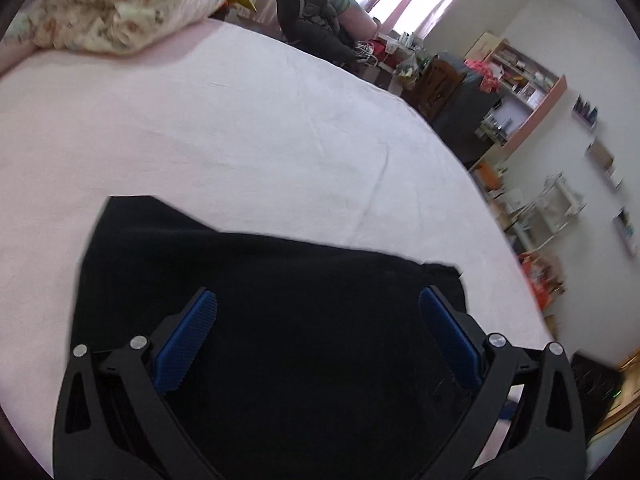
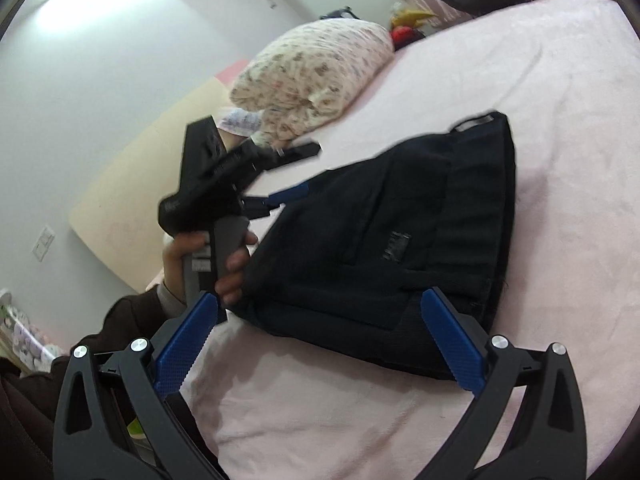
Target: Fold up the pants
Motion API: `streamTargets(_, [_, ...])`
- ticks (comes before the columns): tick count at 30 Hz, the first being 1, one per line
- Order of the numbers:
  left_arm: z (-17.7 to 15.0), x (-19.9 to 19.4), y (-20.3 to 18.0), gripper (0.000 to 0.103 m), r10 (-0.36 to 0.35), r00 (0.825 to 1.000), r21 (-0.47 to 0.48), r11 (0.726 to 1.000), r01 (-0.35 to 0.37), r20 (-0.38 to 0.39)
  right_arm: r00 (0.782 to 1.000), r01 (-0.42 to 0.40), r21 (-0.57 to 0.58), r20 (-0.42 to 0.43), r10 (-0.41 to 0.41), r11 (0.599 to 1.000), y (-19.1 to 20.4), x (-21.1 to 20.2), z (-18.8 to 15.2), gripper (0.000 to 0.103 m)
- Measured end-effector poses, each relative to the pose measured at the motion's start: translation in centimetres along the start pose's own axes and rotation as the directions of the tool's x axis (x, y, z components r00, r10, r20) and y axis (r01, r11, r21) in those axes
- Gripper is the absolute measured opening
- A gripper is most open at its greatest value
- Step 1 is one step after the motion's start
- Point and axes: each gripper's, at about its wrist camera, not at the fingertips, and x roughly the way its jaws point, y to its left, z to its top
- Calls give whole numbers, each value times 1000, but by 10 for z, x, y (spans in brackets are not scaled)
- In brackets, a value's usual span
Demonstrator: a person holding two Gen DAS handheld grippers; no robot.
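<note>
Folded pants (image 2: 384,236) on bed (image 2: 560,80), between spread grippers.

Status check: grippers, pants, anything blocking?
Left gripper open, right gripper open, both empty. Black pants folded compact on pink bed. Nothing blocking.

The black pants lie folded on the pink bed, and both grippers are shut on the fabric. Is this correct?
Not quite. The black pants do lie folded on the pink bed, but both grippers are open: the right gripper in the right wrist view, the left gripper in the left wrist view.
</note>
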Motion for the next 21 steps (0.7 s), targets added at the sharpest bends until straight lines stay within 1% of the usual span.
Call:
streamTargets(2, [-14,1,7,101,69,997,16,998,-68,-25,999,29,-14,-28,-30,999,2,7,-3,102])
streamTargets(3, [-19,7,12,100,85,995,25,996,-84,-46,997,50,-19,-51,-51,999,1,13,-5,102])
streamTargets(4, [-25,9,11,98,109,993,62,992,-106,-49,996,67,-42,-60,-70,997,1,19,-7,102])
streamTargets(5, [-25,8,9,96,137,990,87,987,-133,-35,995,83,-69,-53,-86,994,3,20,-8,102])
streamTargets(7, [-34,-8,-1,96,174,985,108,979,-172,-12,992,117,-105,-40,-122,988,10,18,-9,102])
streamTargets(8, [-41,-20,-7,97,186,982,120,975,-186,12,990,132,-117,-26,-136,984,15,15,-9,102])
streamTargets(9, [-50,-35,-13,100,197,979,138,970,-201,44,990,140,-132,-7,-142,981,19,11,-10,102])
streamTargets(10, [-62,-53,-20,101,233,968,162,956,-246,93,990,141,-156,20,-140,978,25,6,-11,102])
streamTargets(12, [-81,-77,-33,101,271,948,195,933,-302,169,984,176,-201,68,-166,964,35,0,-13,102])
streamTargets(13, [-93,-86,-35,101,296,933,201,920,-336,203,976,215,-224,92,-199,950,41,0,-14,102])
streamTargets(15, [-106,-90,-38,101,333,912,194,904,-381,239,954,296,-256,127,-271,920,48,4,-17,102])
streamTargets(16, [-111,-87,-36,101,359,901,186,895,-406,242,934,356,-280,144,-328,891,53,10,-20,102])
streamTargets(17, [-116,-82,-32,101,386,895,170,889,-426,222,911,412,-303,157,-382,859,57,17,-22,102])
streamTargets(18, [-118,-75,-28,101,397,897,151,891,-427,194,884,468,-333,166,-437,819,61,26,-26,102])
streamTargets(19, [-122,-66,-19,101,392,908,112,905,-409,148,871,490,-355,161,-464,796,63,32,-28,102])
streamTargets(20, [-127,-64,-17,101,396,906,96,906,-412,147,852,515,-378,135,-505,769,64,42,-31,102])
streamTargets(21, [-131,-63,-17,101,404,899,102,900,-424,171,833,534,-394,94,-545,748,60,53,-33,102])
